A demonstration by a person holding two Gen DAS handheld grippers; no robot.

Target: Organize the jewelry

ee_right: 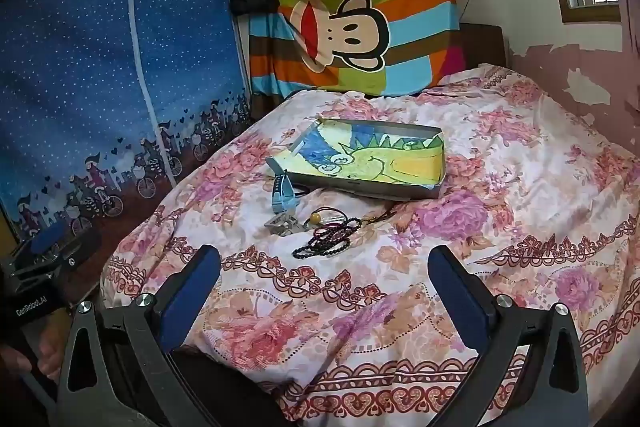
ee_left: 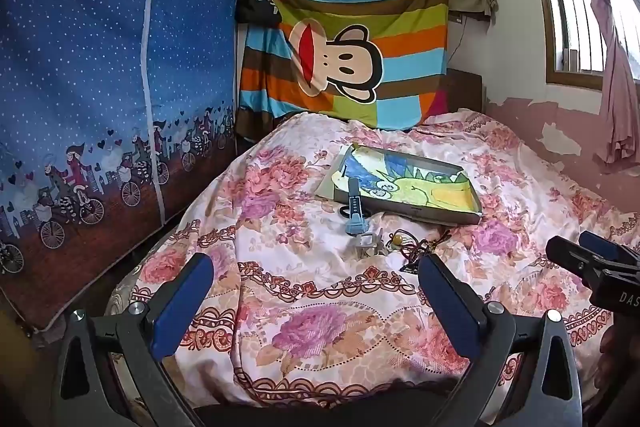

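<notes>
Both grippers, left [ee_left: 316,291] and right [ee_right: 324,283], gape empty. Beads [ee_right: 328,237] at box's [ee_right: 436,163] 6 o'clock look tangled, probably snagging watch [ee_right: 280,195].

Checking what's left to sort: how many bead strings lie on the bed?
2, both tangled just before the tray: dark bead string, and red cord with amber bead. More may hide in the tangle.

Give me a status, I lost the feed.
Left gripper and right gripper open, empty. Bead bracelets and blue watch on quilt, outside box. Path unobstructed.
</notes>
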